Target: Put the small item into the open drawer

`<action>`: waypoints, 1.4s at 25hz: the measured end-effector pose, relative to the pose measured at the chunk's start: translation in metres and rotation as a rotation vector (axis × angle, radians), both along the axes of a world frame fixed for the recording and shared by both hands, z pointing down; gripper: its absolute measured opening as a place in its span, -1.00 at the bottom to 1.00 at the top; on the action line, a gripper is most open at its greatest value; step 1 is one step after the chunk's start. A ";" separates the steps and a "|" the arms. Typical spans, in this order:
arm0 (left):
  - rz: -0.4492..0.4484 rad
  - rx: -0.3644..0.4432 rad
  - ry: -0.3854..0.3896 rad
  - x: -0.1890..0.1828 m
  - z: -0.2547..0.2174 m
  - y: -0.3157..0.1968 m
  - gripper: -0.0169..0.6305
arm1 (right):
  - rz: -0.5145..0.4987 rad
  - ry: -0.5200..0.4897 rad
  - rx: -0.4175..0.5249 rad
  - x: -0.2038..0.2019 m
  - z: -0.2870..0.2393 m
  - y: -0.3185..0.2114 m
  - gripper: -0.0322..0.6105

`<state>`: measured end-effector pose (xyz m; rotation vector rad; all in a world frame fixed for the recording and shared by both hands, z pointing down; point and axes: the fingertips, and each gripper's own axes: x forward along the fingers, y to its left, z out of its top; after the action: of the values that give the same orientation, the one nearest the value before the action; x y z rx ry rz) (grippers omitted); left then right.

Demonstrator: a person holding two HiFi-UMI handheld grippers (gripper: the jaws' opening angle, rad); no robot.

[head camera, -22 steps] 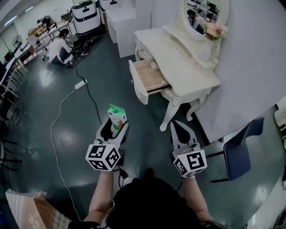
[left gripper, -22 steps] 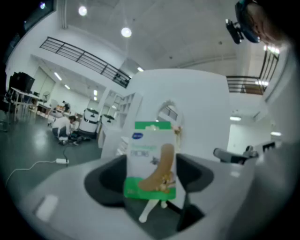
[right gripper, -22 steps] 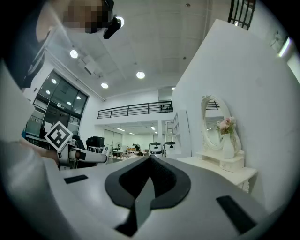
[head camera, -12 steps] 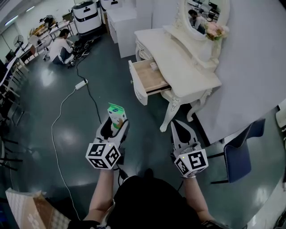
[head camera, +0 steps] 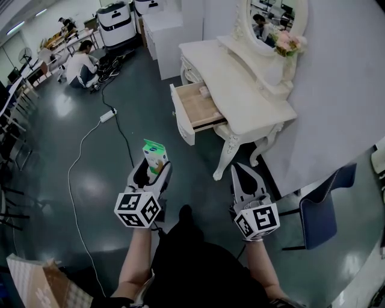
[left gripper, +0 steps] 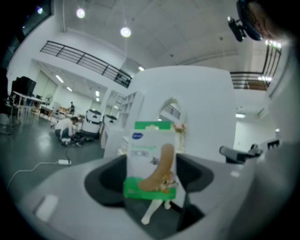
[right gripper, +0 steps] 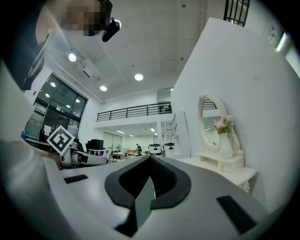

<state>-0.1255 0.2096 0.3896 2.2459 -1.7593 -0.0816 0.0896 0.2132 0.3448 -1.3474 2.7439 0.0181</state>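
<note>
Head view, 12 o'clock = top of frame. L gripper (head camera: 149, 173) is over the dark floor (head camera: 66, 144) at abt 7 o'clock of centre. Its jaws grip the lower part of a green-and-white packet (head camera: 155, 156). Packet stands upright, top half sticking out past the jaw tips.

L gripper view: same packet (left gripper: 151, 159) sits dead centre betw. the jaws of the L gripper (left gripper: 150, 187). Its front faces the camera, w/ a tan shape printed on it and green bands top & bottom. Jaws stand wide, one each side of the packet.

R gripper (head camera: 238, 173) is at abt 5 o'clock, alongside the L one and well apart from it. In the R gripper view the R gripper (right gripper: 150, 161) has its jaws closed tip to tip, nothing betw. them.

Drawer (head camera: 194, 109) is pulled out of the cream table (head camera: 240, 90), at abt 1 o'clock from the packet and well apart from it. Inside is wood-coloured, w/ a small pale thing (head camera: 203, 91) near its back. Packet is not yet in the drawer.

Oval mirror (head camera: 274, 15) and pink flowers (head camera: 287, 42) are at the table's raised back, abt 1 o'clock of frame. Blue chair (head camera: 319, 210) is at 4 o'clock, off to the R gripper's side. White power strip (head camera: 108, 113) lies on the floor at 10 o'clock, w/ cable trailing from it. A person (head camera: 78, 65) crouches on the floor at 11 o'clock, far off.
</note>
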 end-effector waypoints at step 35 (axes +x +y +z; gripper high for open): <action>0.081 -0.043 -0.037 -0.038 0.017 -0.270 0.07 | 0.060 0.004 -0.025 -0.047 -0.001 -0.243 -0.91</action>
<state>-0.1633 -0.0603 0.4068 2.2990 -1.6694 0.0144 0.0424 -0.0295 0.3436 -1.4369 2.7150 -0.0091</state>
